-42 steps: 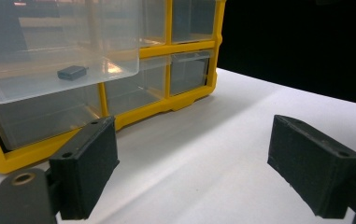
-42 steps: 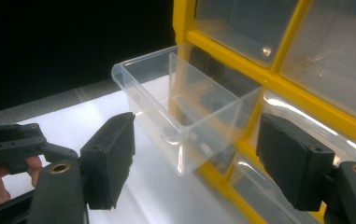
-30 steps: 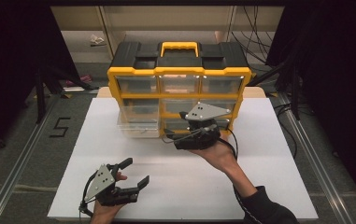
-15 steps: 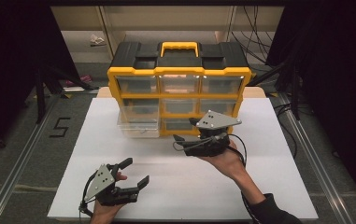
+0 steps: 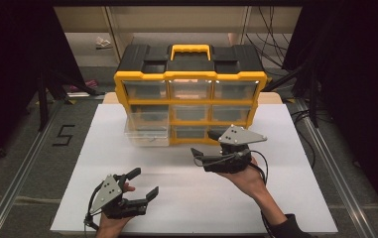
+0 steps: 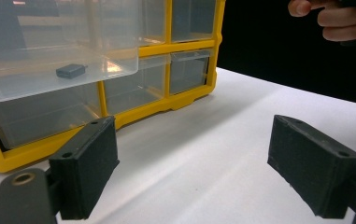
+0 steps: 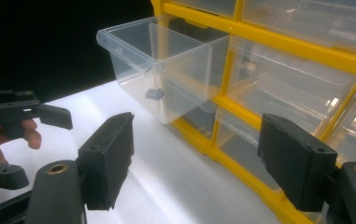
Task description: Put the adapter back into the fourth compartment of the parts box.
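A yellow and black drawer organizer [image 5: 190, 94] stands at the back of the white table [image 5: 276, 208]. Its left middle clear drawer [image 5: 147, 133] is pulled out. A small dark part [image 6: 70, 71] lies inside it, the same part [image 7: 154, 94] seen through the drawer wall [image 7: 166, 60] in the right gripper view. My right gripper [image 5: 200, 158] hovers open in front of the organizer's lower right, jaws pointing left and holding nothing. Near the front edge my left gripper [image 5: 144, 182] stands open and empty. Both pairs of jaws are wide apart in their own views [image 6: 192, 163] [image 7: 194, 163].
The other clear drawers [image 5: 191, 89] are pushed in. A hand [image 6: 325, 18] shows at the top right of the left gripper view. The left gripper [image 7: 26, 112] appears far left in the right gripper view. Dark floor and rails [image 5: 23, 168] flank the table.
My right gripper has drawn back from the organizer's front, toward the person and a little to the right. The left gripper has stayed in place.
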